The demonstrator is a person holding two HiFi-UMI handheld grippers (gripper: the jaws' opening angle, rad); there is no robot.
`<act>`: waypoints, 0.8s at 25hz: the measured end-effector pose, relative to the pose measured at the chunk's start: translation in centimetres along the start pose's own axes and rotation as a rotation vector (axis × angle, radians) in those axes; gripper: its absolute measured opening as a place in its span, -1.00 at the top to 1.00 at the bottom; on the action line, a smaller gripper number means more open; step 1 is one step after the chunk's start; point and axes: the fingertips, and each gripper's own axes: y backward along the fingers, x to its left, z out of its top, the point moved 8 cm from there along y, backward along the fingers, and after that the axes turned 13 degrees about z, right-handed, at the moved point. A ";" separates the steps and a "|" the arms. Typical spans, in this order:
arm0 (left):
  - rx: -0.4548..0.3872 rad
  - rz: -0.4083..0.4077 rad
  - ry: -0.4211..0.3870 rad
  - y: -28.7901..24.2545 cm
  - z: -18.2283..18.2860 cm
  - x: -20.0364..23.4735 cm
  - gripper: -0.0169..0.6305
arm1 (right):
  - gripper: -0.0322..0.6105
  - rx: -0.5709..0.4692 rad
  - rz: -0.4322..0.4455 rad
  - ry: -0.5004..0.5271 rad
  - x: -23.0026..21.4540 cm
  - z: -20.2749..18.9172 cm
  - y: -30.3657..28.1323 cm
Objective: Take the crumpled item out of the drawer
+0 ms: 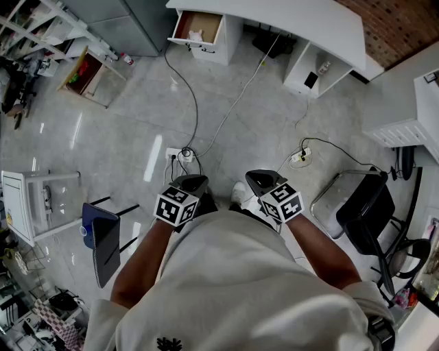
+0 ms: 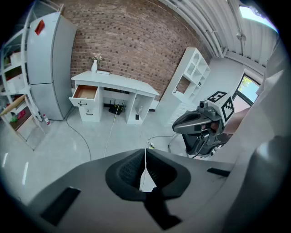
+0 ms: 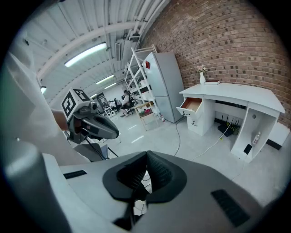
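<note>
Person stands well back from the table [image 1: 274, 17], both forearms bent and held low in front of the torso, wrists side by side. Left hand-held gripper [image 1: 191, 183] and right hand-held gripper [image 1: 258, 180] are level, near each other but apart. Their noses point forward over the floor [image 1: 137, 116], marker cubes facing up at the head camera. Left gripper view: jaws pressed together, only a thin seam between the pads, nothing in them. Right gripper view: same, jaws closed and empty. Each gripper view catches the other hand-held gripper off to the side at about the same height. Crumpled item [image 1: 196, 34] is a small white wad with irregular folds, lying in the open drawer [image 1: 211, 22] at the table's left end as the person sees it. Drawer interior is wood-coloured, front is white with a dark handle, pulled out toward the person. In the gripper views only the drawer's wooden inside shows; the wad can't be made out there. Both hand-held grippers are well apart from drawer and item. Cables [image 1: 196, 103] run across the floor between person and table. Refrigerator [image 1: 130, 24] stands just left of the drawer. White vase [image 2: 94, 66] sits on the tabletop above the drawer, brick wall [image 2: 136, 41] behind.
</note>
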 end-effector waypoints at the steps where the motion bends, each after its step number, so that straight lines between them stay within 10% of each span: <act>1: -0.003 0.000 0.002 -0.3 0.4 -0.2 0.87 | 0.81 0.001 0.002 0.003 -0.5 0.1 0.1; 12: -0.007 -0.058 -0.018 -4.8 5.3 3.2 0.87 | 0.81 -0.027 -0.017 -0.027 -6.2 4.2 -1.6; 20: -0.046 -0.153 -0.102 -10.6 17.1 11.8 0.87 | 0.62 -0.028 -0.144 -0.054 -13.2 13.9 -4.5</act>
